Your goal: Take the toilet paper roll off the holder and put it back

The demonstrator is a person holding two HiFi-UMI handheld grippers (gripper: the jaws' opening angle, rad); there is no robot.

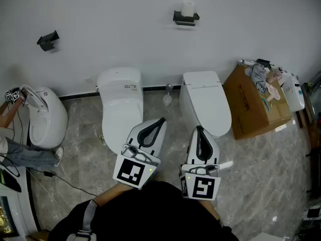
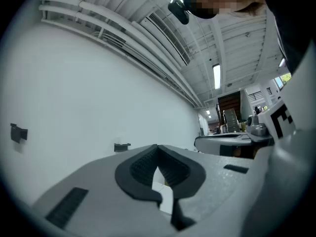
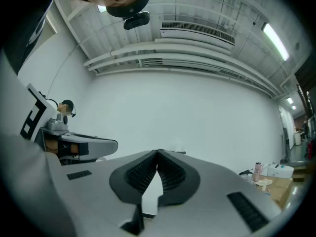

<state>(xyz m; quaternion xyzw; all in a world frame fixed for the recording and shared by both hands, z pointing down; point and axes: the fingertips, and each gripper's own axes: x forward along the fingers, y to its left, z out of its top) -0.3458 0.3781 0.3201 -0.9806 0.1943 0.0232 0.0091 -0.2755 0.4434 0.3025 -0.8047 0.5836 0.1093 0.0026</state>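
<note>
- Left hand-held gripper (image 1: pixel 161 120): clenched, tips meeting, nothing between them. It is held low, close to the person's body.
- Right hand-held gripper (image 1: pixel 199 129): also clenched and empty, just beside the left one, pointing toward the wall.
- Neither has reached for anything, so the step in hand looks like the approach to the roll.
- The right one seems the better choice, since its own view has the holder almost straight past its tips.
- Its jaws should be spread before arrival, not at the roll.
- Two toilets (image 1: pixel 121 104) stand between the person and the wall, so the reach probably has to go over or between them.
- The toilet paper roll (image 1: pixel 187 8) stands on the black holder (image 1: pixel 185 18), high on the wall and well apart from both hand-held grippers.
- I would close across its sides gently, as soft paper on a hollow core likely dents. I would then lift it straight up clear of the bracket before drawing back.
- Count, near to far:
- two hand-held grippers;
- two toilets in front, and a third white one (image 1: pixel 48 117) at the left;
- one small bottle (image 1: pixel 167 98) on the floor between the two toilets;
- one cardboard box (image 1: pixel 253 104) at the right;
- two wall holders, one bearing the roll and the other holder (image 1: pixel 48 40) bare;
- one roll.
</note>
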